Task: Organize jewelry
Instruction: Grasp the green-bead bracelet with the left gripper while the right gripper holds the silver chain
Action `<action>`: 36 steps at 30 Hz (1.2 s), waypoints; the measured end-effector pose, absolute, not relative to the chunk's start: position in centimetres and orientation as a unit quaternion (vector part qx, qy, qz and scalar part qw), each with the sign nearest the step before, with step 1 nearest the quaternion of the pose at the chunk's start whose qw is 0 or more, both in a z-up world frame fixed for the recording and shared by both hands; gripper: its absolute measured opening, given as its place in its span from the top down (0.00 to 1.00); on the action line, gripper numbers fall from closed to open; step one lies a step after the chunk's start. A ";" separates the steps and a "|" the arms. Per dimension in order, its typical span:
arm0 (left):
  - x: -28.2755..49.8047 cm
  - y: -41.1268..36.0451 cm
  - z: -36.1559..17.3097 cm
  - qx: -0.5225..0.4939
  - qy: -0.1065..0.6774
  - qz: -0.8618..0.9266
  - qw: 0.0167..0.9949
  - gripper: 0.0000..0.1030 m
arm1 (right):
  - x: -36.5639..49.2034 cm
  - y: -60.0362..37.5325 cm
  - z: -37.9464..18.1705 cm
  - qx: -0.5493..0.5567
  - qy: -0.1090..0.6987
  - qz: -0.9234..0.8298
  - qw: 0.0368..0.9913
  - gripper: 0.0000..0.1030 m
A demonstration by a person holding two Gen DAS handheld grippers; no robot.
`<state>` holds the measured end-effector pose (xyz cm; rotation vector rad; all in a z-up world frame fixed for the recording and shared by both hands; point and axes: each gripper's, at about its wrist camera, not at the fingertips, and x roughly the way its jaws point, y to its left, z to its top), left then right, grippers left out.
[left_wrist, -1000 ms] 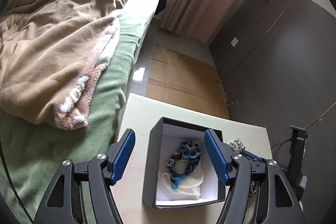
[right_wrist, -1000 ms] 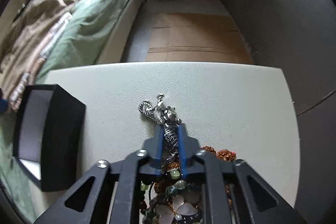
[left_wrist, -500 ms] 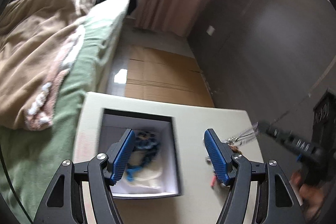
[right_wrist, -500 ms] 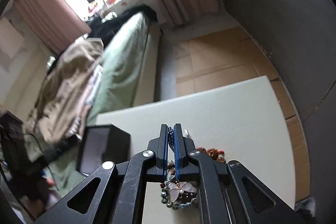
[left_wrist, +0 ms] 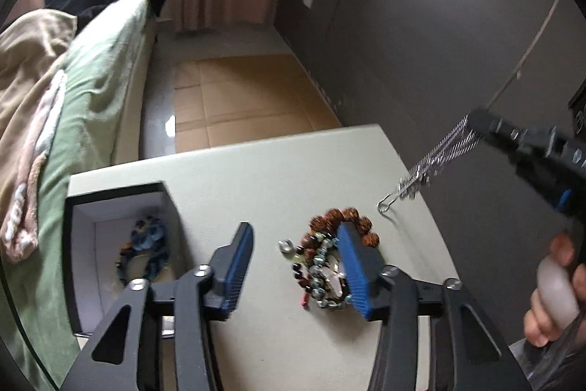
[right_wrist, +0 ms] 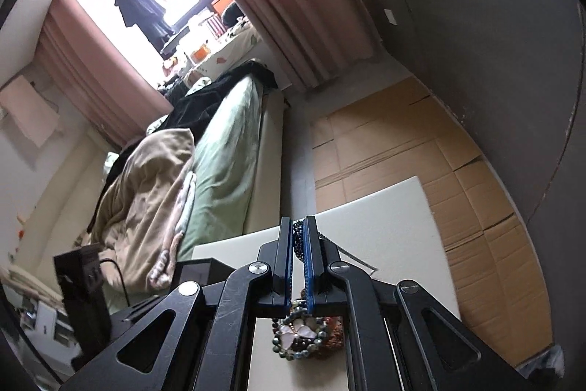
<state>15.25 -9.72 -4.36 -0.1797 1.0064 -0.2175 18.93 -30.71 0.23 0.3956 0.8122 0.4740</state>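
**Silver chain lifted, bracelets left on the surface**

The right hand-held gripper (right_wrist: 298, 262) pinches a silver chain (left_wrist: 432, 160), dangling above the pale surface (left_wrist: 285, 171). The left hand-held gripper (left_wrist: 296, 266), half open and just narrowing with nothing clamped, hangs over the beaded bracelets (left_wrist: 326, 259). The black box (left_wrist: 121, 244) sits left.

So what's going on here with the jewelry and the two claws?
A person is sorting jewelry on a pale table with a claw in each hand. The right claw is shut on a silver chain, which hangs above the table's right side. The left claw, whose jaws have just been closing, hovers open over a pile of beaded bracelets without gripping any. A blue piece already lies in the open black box at left.
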 end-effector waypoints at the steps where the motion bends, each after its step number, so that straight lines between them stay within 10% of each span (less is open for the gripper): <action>1: 15.4 -10.2 -4.6 -0.084 0.488 -0.110 0.862 0.55 | 18.9 -31.1 0.3 0.192 0.387 0.226 0.873 0.94; 20: 18.9 -14.5 -10.3 -0.008 0.587 -0.081 0.806 0.71 | 18.0 -35.6 1.0 0.250 0.364 0.228 0.868 0.94; 24: 18.8 -13.9 -10.2 -0.024 0.587 -0.078 0.805 0.90 | 17.9 -36.0 1.1 0.255 0.361 0.229 0.868 0.94; 36: 17.2 -12.6 -6.3 -0.039 0.555 -0.087 0.826 0.92 | 17.5 -36.0 1.4 0.255 0.361 0.237 0.865 0.94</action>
